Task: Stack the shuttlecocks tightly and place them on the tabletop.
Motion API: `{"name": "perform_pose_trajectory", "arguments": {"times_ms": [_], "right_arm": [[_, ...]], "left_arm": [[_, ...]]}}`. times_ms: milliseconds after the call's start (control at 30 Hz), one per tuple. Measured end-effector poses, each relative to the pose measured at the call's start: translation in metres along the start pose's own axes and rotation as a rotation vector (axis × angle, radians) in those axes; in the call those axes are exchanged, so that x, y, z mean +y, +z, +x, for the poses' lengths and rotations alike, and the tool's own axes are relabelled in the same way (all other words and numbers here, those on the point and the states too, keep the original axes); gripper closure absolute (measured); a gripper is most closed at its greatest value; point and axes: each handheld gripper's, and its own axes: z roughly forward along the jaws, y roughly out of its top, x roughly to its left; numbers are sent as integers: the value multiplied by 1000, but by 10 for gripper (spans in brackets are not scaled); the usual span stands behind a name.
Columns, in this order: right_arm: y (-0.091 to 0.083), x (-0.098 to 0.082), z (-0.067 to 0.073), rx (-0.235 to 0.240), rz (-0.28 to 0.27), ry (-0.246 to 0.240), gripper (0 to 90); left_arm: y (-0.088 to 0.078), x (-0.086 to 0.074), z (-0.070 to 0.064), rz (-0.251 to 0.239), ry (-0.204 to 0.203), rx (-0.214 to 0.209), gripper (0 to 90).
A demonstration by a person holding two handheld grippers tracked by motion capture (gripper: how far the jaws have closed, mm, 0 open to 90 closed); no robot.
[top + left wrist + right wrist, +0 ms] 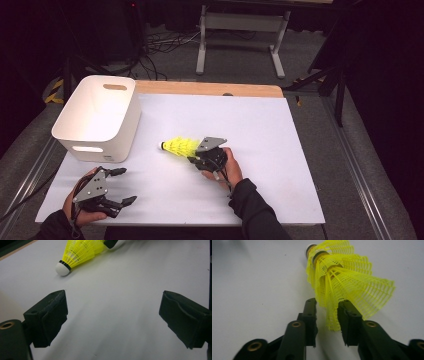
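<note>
At frame centre, nested yellow shuttlecocks [177, 146] are laid corks pointing left, skirt between the slightly parted jaws of the right gripper [196, 156], unpinched. The left gripper [121, 186], lower left, is spread wide and farther off.

Yellow mesh shuttlecocks [180, 147] (white caps, black bands) beside a white bin [97, 117].

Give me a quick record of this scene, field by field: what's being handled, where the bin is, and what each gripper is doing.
item: yellow shuttlecocks, nested, lying on the white table
bin: white bin, at the table's far left corner
right gripper: jaws slightly apart around the skirt's edge, no firm pinch visible
left gripper: open, nothing between its jaws, near the table's front edge
</note>
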Motion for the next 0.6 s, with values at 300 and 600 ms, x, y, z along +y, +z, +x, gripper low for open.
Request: {"name": "perform_pose_trajectory", "arguments": {"times_ms": [300, 600], "right_arm": [[-11, -5, 0, -13, 8, 12, 706], [-13, -4, 1, -29, 10, -16, 893]], "left_arm": [[0, 0, 0, 0, 1, 1, 90], [0, 0, 0, 1, 0, 0, 90]]}}
